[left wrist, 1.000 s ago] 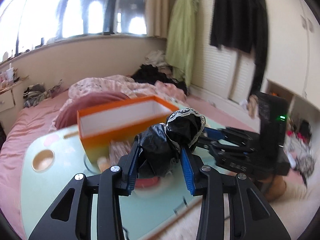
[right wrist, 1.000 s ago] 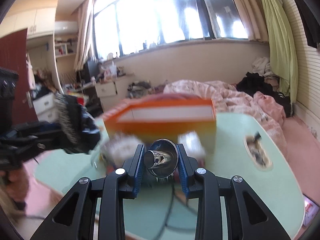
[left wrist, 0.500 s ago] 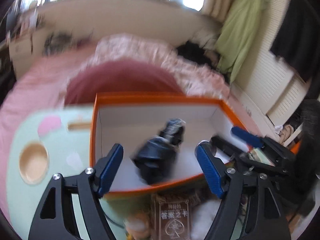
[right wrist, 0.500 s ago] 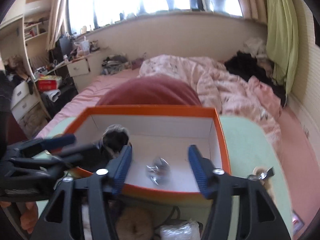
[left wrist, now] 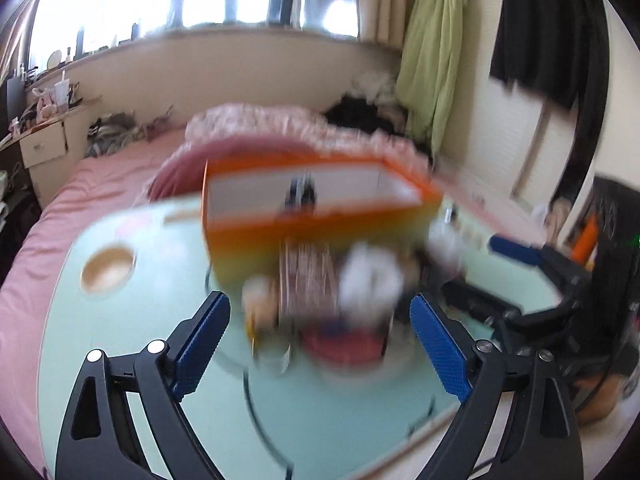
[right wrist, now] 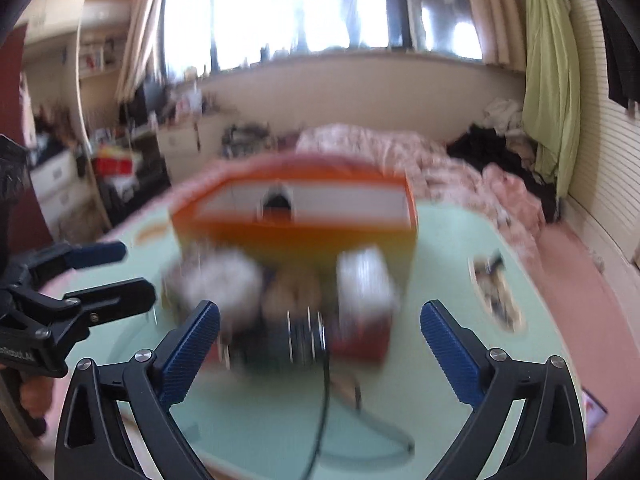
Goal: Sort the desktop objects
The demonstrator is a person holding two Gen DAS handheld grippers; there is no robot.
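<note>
Left wrist view: my left gripper (left wrist: 320, 316) is opening wide with nothing between its blue pads, and my right gripper (right wrist: 320, 320) likewise. Beyond both, the orange box (left wrist: 320, 220) sits on the green table (left wrist: 120, 320), a dark object (left wrist: 302, 194) inside it, blurred clutter near its front.

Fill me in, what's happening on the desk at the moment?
A person is sorting desk clutter into the orange box. The left hand-held gripper and the right hand-held gripper are both empty, jaws opening, above the blurred pile of items in front of the box on the green table. A dark object sits inside the box.
</note>
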